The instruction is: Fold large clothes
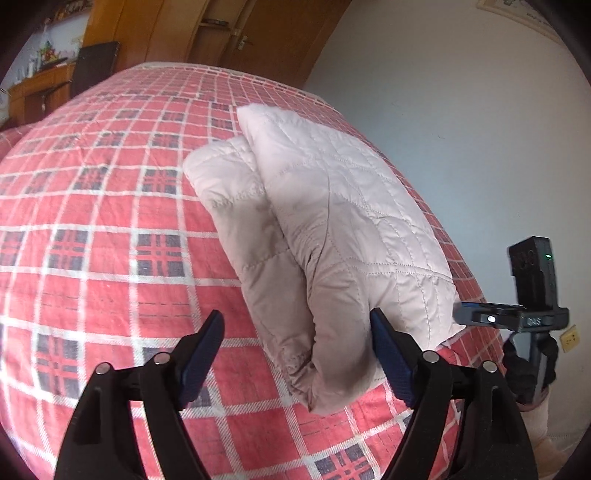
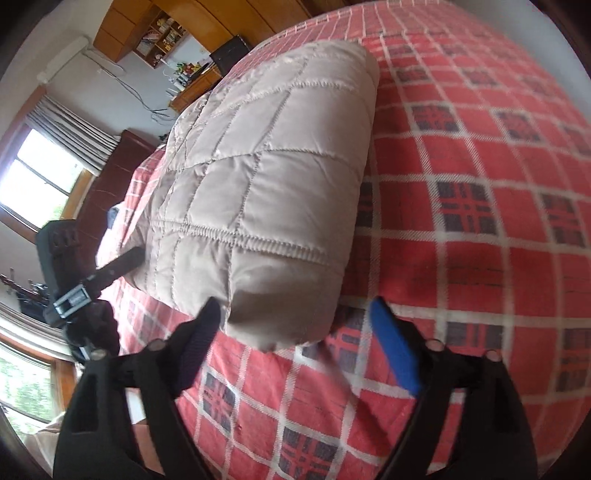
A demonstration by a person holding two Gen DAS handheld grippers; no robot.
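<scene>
A pale beige quilted jacket [image 1: 325, 229] lies folded into a thick bundle on the red plaid bed cover [image 1: 110, 258]. My left gripper [image 1: 297, 332] is open, its blue-padded fingers spread on either side of the bundle's near rolled end without clamping it. In the right wrist view the same jacket [image 2: 266, 177] fills the middle. My right gripper [image 2: 295, 317] is open too, straddling the bundle's near corner. The other gripper shows at each view's edge: the right one [image 1: 517, 317] at the right, the left one [image 2: 92, 284] at the left.
The bed cover [image 2: 480, 258] spreads wide around the bundle. A white wall [image 1: 461, 110] runs along the bed's far side. A wooden door [image 1: 236, 33], shelves [image 2: 159, 33], a dark headboard [image 2: 110, 184] and a window [image 2: 40, 177] stand beyond the bed.
</scene>
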